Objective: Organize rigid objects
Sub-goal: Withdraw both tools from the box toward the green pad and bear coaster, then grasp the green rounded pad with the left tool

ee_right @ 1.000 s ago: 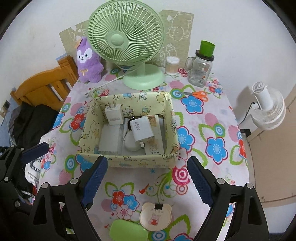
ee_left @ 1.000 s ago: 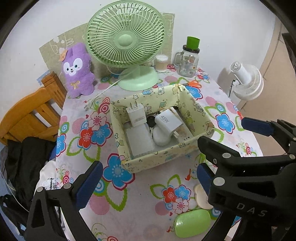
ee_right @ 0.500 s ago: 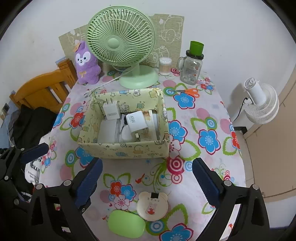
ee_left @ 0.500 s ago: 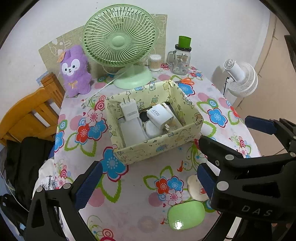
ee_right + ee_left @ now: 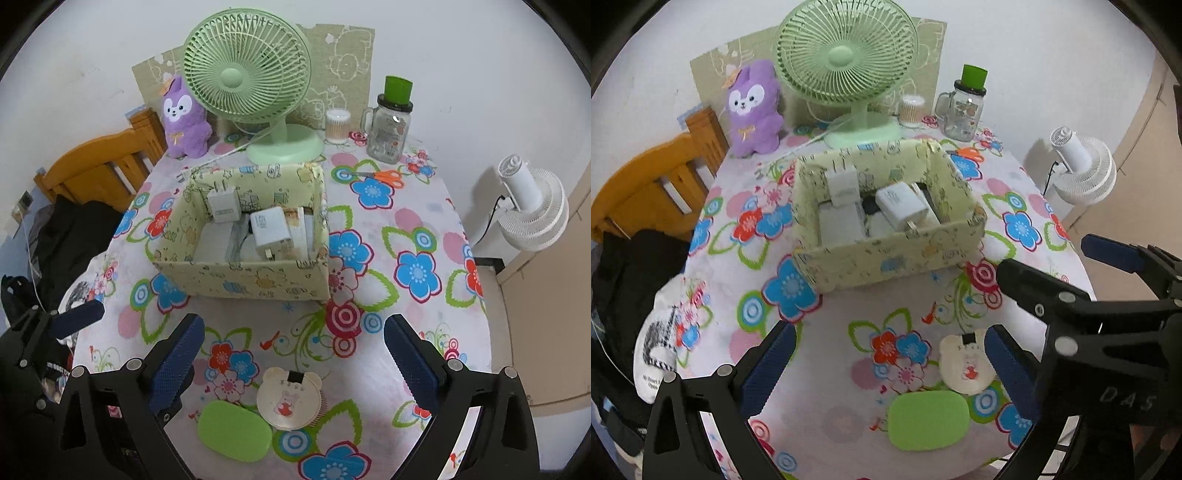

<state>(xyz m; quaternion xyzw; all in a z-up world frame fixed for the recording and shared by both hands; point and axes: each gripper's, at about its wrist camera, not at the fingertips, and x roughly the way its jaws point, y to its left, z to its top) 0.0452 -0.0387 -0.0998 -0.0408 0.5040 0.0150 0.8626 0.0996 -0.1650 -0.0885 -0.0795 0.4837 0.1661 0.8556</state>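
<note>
Left of the left gripper (image 5: pixel 886 363) a white bag hangs off the table (image 5: pixel 827 373), its print unreadable. Both grippers hover with jaws spread wide, gripping nothing. Before the right gripper (image 5: pixel 293 354) lie a green oval case (image 5: pixel 234 435) and, touching it, a bear-shaped compact (image 5: pixel 289 397). Beyond the jaws stands the patterned box (image 5: pixel 243 275) holding white chargers (image 5: pixel 271 230), labels illegible. The right gripper's body reads "DAS". Behind: fan (image 5: pixel 247 79), jar (image 5: pixel 389 129), scissors (image 5: pixel 384 176).

My left gripper (image 5: pixel 886 363) and right gripper (image 5: pixel 293 360) are matte black plastic frames with silver screws and dark blue ribbed pads (image 5: pixel 177 358). The right frame's side carries raised letters reading "DAS".
</note>
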